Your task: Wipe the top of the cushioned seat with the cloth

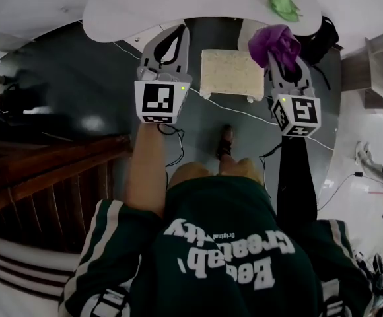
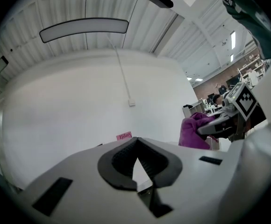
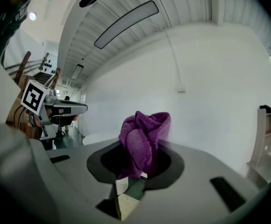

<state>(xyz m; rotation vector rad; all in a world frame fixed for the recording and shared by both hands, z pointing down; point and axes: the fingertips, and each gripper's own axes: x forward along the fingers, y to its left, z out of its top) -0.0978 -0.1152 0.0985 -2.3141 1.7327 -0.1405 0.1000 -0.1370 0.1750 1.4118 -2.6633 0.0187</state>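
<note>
- the right gripper [image 1: 277, 55] is pinching a crumpled purple terry cloth [image 1: 275, 40]. in the right gripper view its jaws are closing on the lower fold and the rest is bunching up above them.
- the left gripper [image 1: 175, 35] is holding nothing. its jaws are pressing together at the tips, with only a sliver of light lower down between the pads.
- the square cream cushioned seat on short white legs [image 1: 231, 73] is standing on the dark glossy floor [image 1: 92, 84], ahead of the person and between the two grippers as the head view frames them.
- the cloth is hanging in the air by the seat's right far corner. the right gripper view is showing only white wall behind it, so i am judging it clear of the cushion.

progress, as a judgement: the cloth is in hand, so the pick-up is done. no wiping contact is showing, so the whole top is waiting to be wiped. what is left is lowering the cloth flat onto the cushion and sweeping it across. the cloth is wadded up, so only a small patch may be touching on each pass.

surroundings:
- a white rounded tabletop [image 1: 178, 5] is lying just beyond the seat, with a crumpled green cloth [image 1: 282, 5] on it.
- a thin white cable [image 1: 271, 119] is running across the floor in front of the seat, near the person's shoe [image 1: 226, 142], and may be a trip risk.
- dark wooden rails [image 1: 46, 170] are standing well off to the left.
- nothing is lying on the cushion.
</note>
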